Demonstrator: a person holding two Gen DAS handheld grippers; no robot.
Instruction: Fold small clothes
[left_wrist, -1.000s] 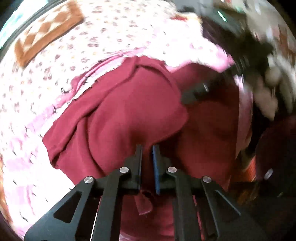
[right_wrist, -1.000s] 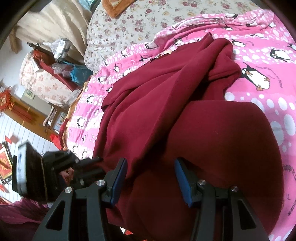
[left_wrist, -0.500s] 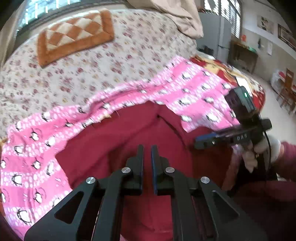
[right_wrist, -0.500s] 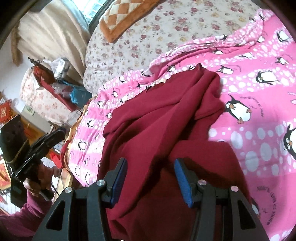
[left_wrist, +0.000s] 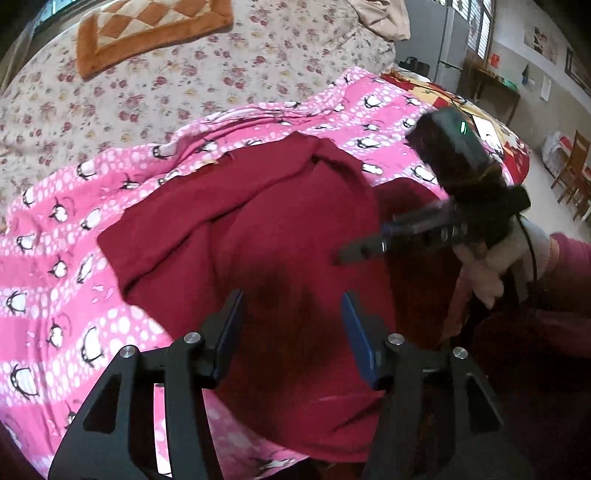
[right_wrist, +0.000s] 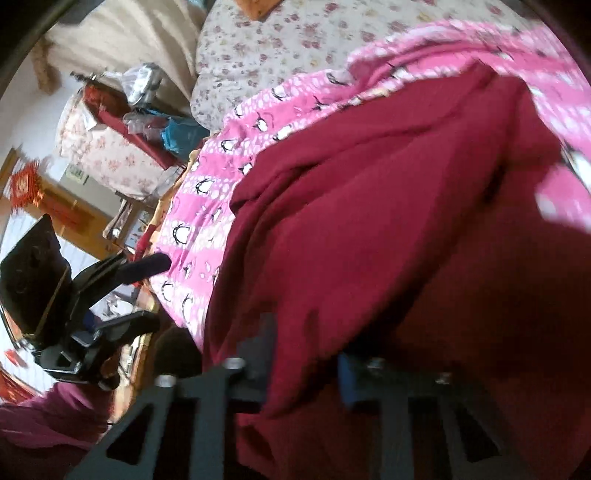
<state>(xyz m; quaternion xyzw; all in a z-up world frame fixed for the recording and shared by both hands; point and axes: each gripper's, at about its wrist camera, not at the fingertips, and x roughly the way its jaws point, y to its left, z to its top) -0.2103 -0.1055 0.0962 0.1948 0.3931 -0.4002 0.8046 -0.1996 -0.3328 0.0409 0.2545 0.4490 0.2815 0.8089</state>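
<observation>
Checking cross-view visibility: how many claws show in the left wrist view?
2. The left claw is at bottom centre, jaws open over the maroon garment. The right claw reaches in from the right edge, motion-blurred, above the garment's right side.

dark red garment (left_wrist: 288, 236), rumpled, partly folded, lying on pink penguin blanket (left_wrist: 66, 258)

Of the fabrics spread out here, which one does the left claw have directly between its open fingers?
The dark red garment, plain and crumpled, lies under the left claw. The pink penguin blanket sits beneath it, and the floral bedspread lies farther back.
</observation>
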